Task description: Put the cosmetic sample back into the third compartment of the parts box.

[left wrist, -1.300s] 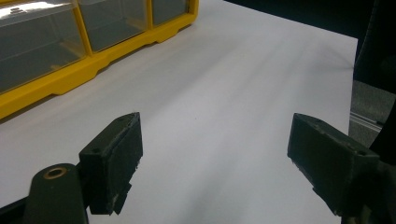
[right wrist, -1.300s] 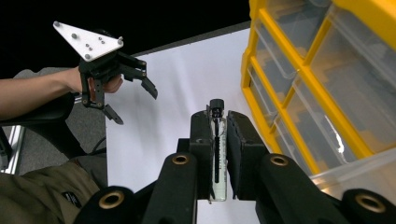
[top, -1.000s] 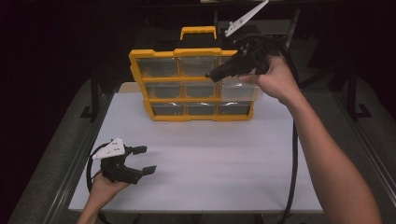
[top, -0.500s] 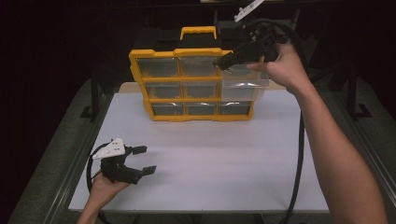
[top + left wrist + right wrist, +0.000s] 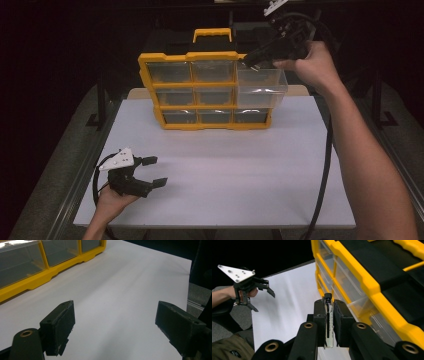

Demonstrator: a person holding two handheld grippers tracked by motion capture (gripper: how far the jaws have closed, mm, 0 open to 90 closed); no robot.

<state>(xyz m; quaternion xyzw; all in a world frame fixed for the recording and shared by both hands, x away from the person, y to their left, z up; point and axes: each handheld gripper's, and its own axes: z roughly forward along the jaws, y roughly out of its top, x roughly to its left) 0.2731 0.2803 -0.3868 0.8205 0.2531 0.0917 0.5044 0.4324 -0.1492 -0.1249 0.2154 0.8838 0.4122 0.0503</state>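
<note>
Right claw (image 5: 329, 315) was clamped on a thin clear vial (image 5: 328, 322), held upright between the pads, above the organizer (image 5: 200, 90). Its top-right drawer (image 5: 262, 86) stood pulled out, directly under the claw. Judged: pickup done, drop into the drawer and closing it left. Left claw (image 5: 151, 171) sat open and empty near the table (image 5: 240, 165) edge.

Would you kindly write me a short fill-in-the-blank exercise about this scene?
1. The right gripper is shut on a thin clear ____.
2. The pulled-out clear plastic drawer belongs to the yellow organiser's ____ row.
3. The left gripper's jaws stand ____ above the white table.

Missing words: tube; top; open
</note>
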